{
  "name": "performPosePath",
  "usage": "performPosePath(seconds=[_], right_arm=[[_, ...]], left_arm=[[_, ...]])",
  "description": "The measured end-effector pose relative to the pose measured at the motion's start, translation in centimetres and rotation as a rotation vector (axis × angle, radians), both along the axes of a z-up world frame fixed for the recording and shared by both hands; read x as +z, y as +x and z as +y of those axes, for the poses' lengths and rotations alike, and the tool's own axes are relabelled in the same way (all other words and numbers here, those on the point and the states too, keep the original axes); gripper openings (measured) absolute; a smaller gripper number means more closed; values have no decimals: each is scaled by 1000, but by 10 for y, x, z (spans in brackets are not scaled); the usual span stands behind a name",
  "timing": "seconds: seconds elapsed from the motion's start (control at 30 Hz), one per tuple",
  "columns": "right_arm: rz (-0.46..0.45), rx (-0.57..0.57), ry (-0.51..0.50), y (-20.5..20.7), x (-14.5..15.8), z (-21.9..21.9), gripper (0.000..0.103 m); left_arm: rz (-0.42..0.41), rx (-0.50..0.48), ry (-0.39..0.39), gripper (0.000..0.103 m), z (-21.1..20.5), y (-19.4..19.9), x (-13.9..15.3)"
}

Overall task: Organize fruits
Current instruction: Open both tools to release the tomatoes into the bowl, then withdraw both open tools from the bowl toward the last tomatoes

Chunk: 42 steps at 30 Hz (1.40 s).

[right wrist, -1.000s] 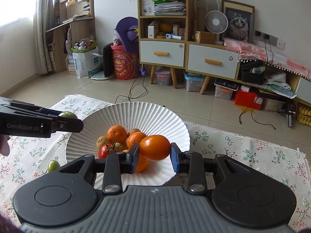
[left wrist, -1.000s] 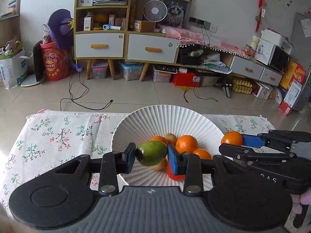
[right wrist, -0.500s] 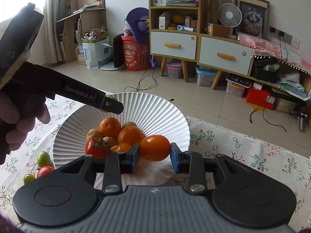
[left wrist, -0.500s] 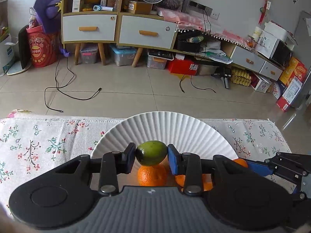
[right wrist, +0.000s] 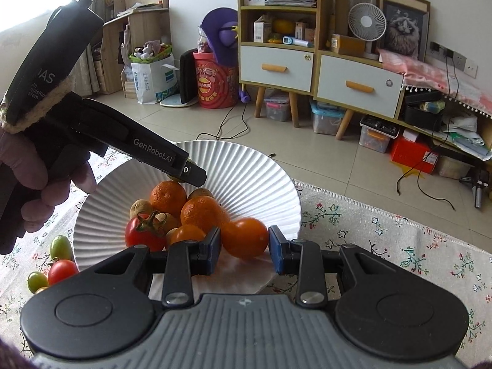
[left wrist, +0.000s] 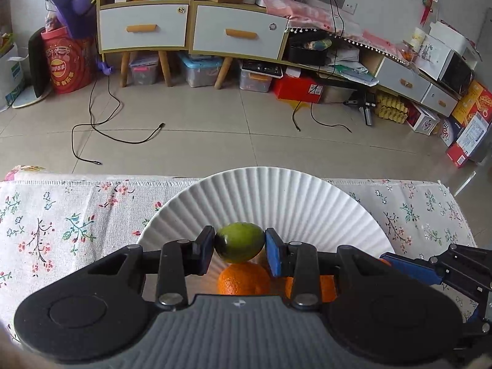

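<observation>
Between the left claw [left wrist: 240, 247] pads, a green fruit [left wrist: 240, 241] is clenched directly above the mandarin [left wrist: 244, 278] heap in the white ribbed plate [left wrist: 276, 193]. Right claw [right wrist: 244, 247] grips an orange tomato [right wrist: 245, 236] at the plate's near rim; release needs only lowering.

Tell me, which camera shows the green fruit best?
The left wrist view. There the green fruit sits whole, pinched in the left gripper above the white plate. In the right wrist view the gripper's black finger hides nearly all of it.
</observation>
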State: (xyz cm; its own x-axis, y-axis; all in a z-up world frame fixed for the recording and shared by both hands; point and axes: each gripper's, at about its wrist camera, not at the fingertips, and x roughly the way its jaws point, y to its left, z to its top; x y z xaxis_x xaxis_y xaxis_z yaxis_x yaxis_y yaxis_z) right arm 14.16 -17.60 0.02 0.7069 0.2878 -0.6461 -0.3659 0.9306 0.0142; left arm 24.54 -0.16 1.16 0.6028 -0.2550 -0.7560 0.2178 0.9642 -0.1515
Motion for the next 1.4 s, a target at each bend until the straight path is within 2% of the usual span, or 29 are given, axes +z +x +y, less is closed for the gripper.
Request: performPosePath(seconds=[0.3, 0.43, 0.67, 0.77, 0.9, 1.0, 1.07, 1.27, 1.4], right_arm=[[-11, -21, 10, -4, 6, -5, 43], [-20, -35, 3, -9, 10, -5, 54], [-13, -68, -7, -20, 21, -8, 61], [-36, -63, -35, -28, 31, -5, 69], [-45, -56, -40, -38, 41, -1, 71], [-54, -42, -83, -47, 46, 5, 75], [-62, -38, -98, -54, 51, 10, 80], [-63, -37, -88, -68, 61, 17, 94], [-58, -50, -69, -75, 64, 22, 102]], left_arm=[[-38, -4, 42, 34, -1, -6, 10], [-52, -2, 45, 41, 2, -16, 15], [-67, 13, 29, 54, 13, -41, 29], [-77, 21, 42, 60, 17, -54, 34], [-87, 36, 55, 65, 23, -66, 40], [-93, 48, 52, 73, 28, -74, 44], [-99, 52, 57, 80, 29, -81, 46], [-121, 55, 80, 92, 33, -100, 51], [-130, 55, 108, 95, 35, -112, 51]])
